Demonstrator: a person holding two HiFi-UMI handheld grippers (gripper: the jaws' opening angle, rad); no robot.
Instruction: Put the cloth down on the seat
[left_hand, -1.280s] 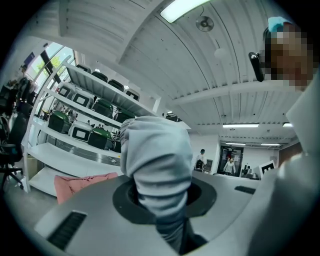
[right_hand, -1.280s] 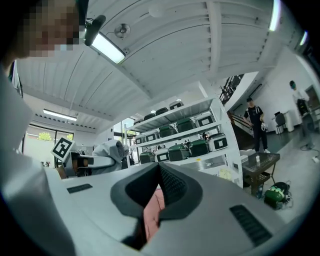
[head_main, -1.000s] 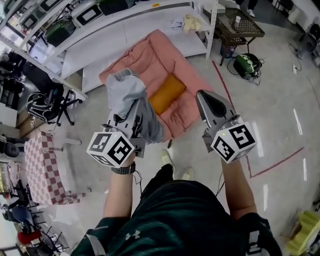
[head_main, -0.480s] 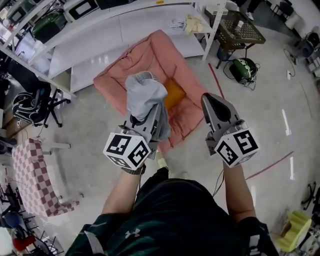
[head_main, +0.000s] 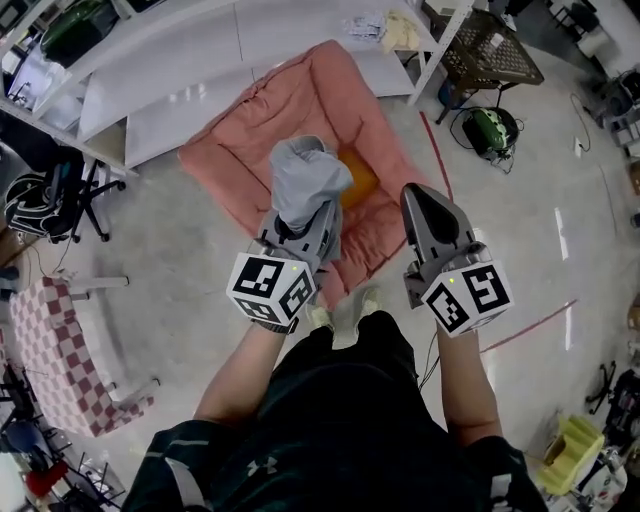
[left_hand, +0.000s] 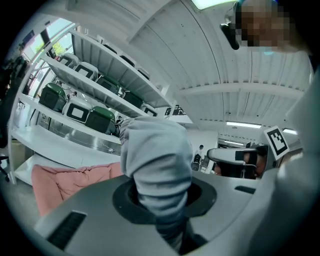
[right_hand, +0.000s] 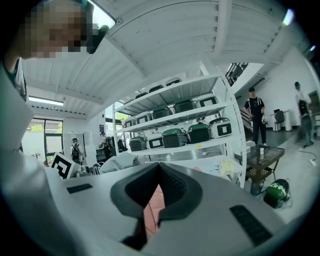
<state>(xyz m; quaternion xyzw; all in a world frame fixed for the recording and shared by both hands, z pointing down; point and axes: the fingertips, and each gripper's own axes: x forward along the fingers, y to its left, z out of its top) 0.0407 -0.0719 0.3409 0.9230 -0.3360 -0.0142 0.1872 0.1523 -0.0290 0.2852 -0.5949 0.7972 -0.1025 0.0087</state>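
Cloth (head_main: 303, 178), grey and bunched, was clamped in the left claw (head_main: 300, 222) over the pink seat (head_main: 240, 140), near an orange cushion (head_main: 360, 178). The right claw (head_main: 424, 200) had its jaws together, holding nothing. A small white logo (head_main: 262, 466) marked the person's dark shirt (head_main: 335, 425).

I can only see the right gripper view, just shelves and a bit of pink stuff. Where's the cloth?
Observer: The left gripper is shut on it. The grey cloth sticks up bunched from its jaws.
Operator: What's the pink stuff?
Observer: That's a pink seat on the floor, right in front of both grippers.
Operator: Is anything on it?
Observer: An orange cushion lies in its middle, partly behind the cloth in the head view.
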